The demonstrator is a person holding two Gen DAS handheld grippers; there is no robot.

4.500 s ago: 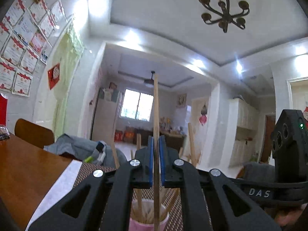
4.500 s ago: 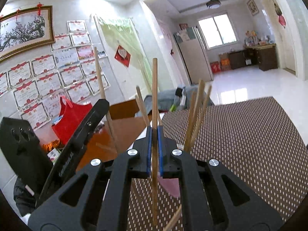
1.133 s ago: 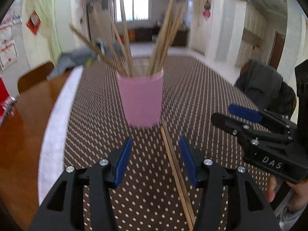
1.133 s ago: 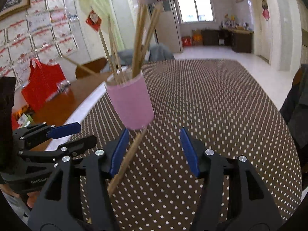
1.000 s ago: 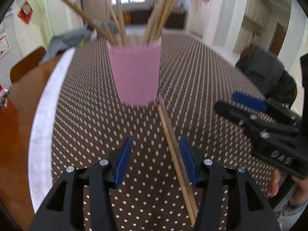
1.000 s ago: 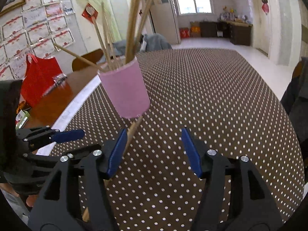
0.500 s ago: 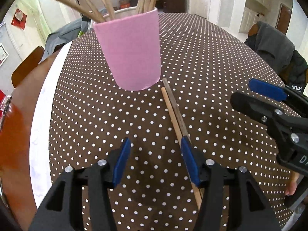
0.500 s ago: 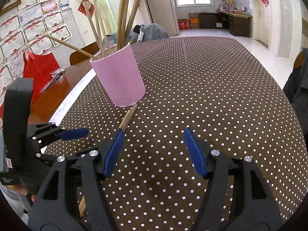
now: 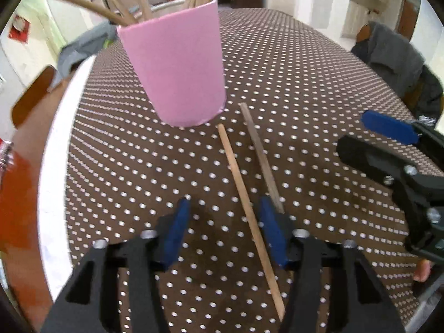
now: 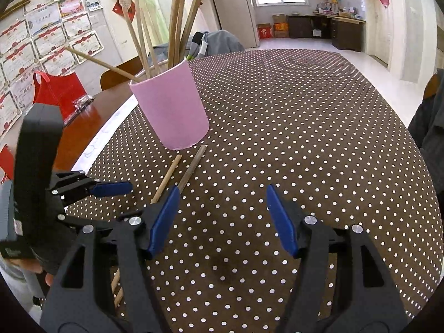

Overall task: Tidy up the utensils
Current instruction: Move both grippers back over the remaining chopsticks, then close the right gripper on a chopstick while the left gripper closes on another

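A pink cup (image 9: 177, 66) holding several wooden chopsticks (image 10: 180, 19) stands on the brown dotted tablecloth (image 10: 305, 116). Two loose chopsticks lie on the cloth in front of it: a light one (image 9: 244, 197) and a darker one (image 9: 260, 158); they also show in the right wrist view, the light one (image 10: 166, 177) and the darker one (image 10: 191, 166). My left gripper (image 9: 224, 227) is open, low over the cloth, its jaws astride the light chopstick. My right gripper (image 10: 222, 216) is open and empty, just right of both chopsticks. The pink cup also shows in the right wrist view (image 10: 172, 111).
The wooden table (image 10: 80, 127) shows left of the cloth, with a red bag (image 10: 58, 94) on it. A chair with grey clothing (image 9: 396, 61) stands at the right. Another chair back (image 9: 30, 97) is at the far left.
Both grippers let go of the chopsticks they held over the cup, opened, and came down toward the cloth. The left gripper has moved forward over the two loose chopsticks.
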